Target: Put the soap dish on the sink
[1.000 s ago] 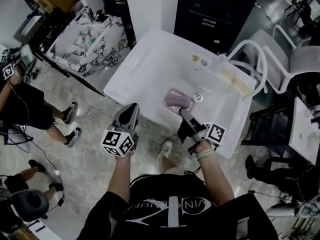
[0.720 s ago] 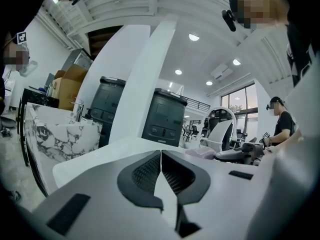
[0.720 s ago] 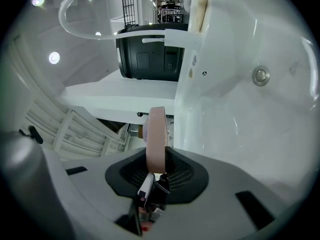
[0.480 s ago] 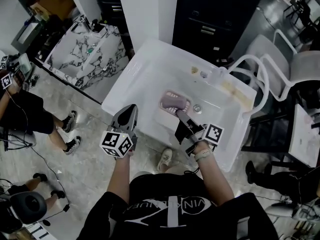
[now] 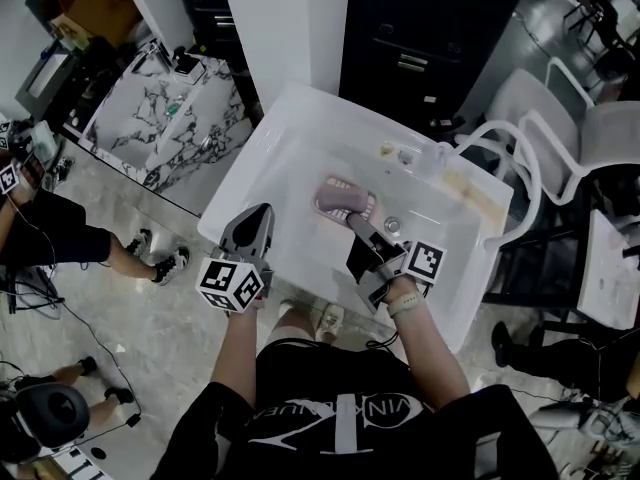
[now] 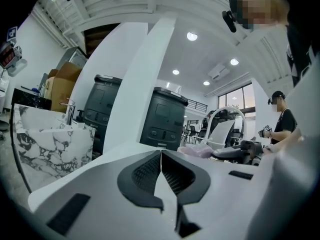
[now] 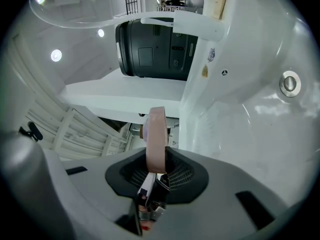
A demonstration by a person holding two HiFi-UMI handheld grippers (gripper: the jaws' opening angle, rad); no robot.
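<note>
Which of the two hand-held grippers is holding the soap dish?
The right hand-held gripper, its jaws clamped on the edge of the pink soap dish; the left hand-held gripper is shut and empty.

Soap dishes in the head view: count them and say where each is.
1. The pink soap dish is over the white sink, clamped in the right gripper's jaws. None other shows.

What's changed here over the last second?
Both grippers moved forward: the right gripper carried the soap dish deeper over the sink; the left gripper now reaches over its front rim. Unchanged: right fingers clamp the dish; left fingers shut, empty.
</note>
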